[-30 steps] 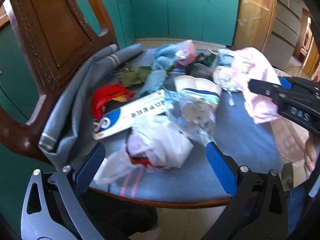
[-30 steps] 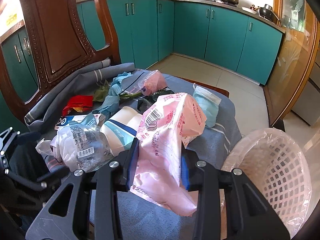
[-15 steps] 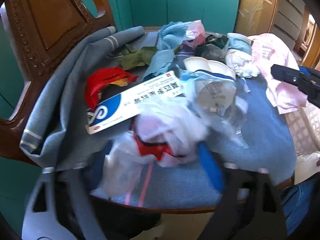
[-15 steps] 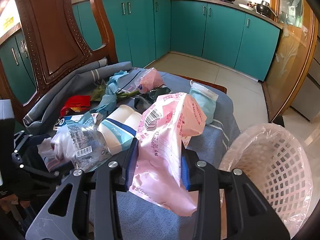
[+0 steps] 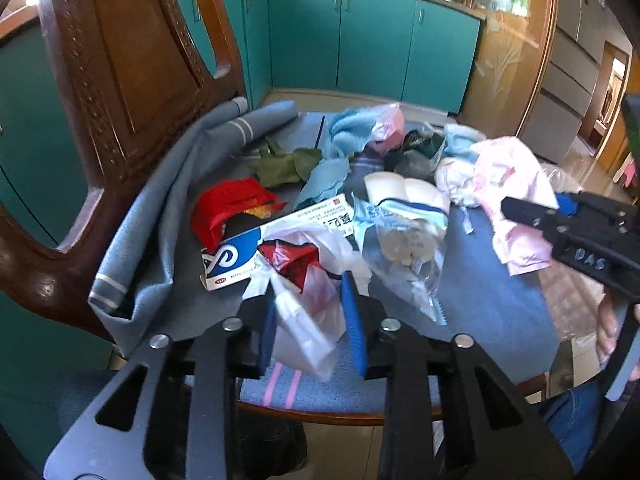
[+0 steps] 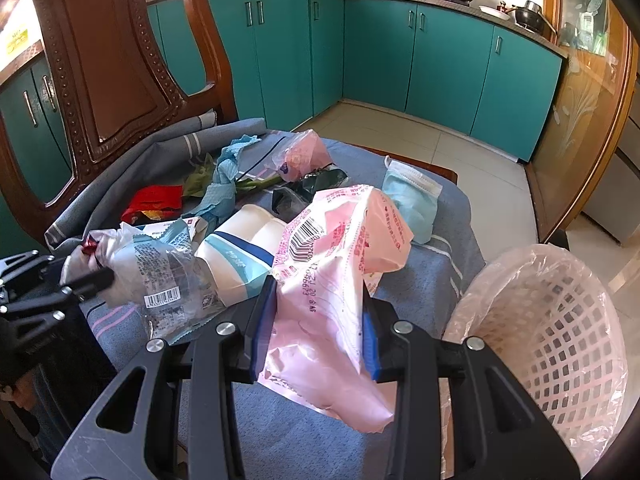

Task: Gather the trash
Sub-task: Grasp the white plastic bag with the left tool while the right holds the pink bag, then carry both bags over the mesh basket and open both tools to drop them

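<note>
Most of the trash still litters the chair seat (image 5: 472,300). The left tongs (image 5: 308,316) are closing around a white plastic bag (image 5: 308,320); the right tongs (image 6: 316,328) pinch a pink wrapper (image 6: 332,280) beside the basket (image 6: 560,340) (seemingly empty so far).

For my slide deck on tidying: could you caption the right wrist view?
Right tongs grip a pink plastic bag above the littered blue cloth, beside the lined white basket.
</note>
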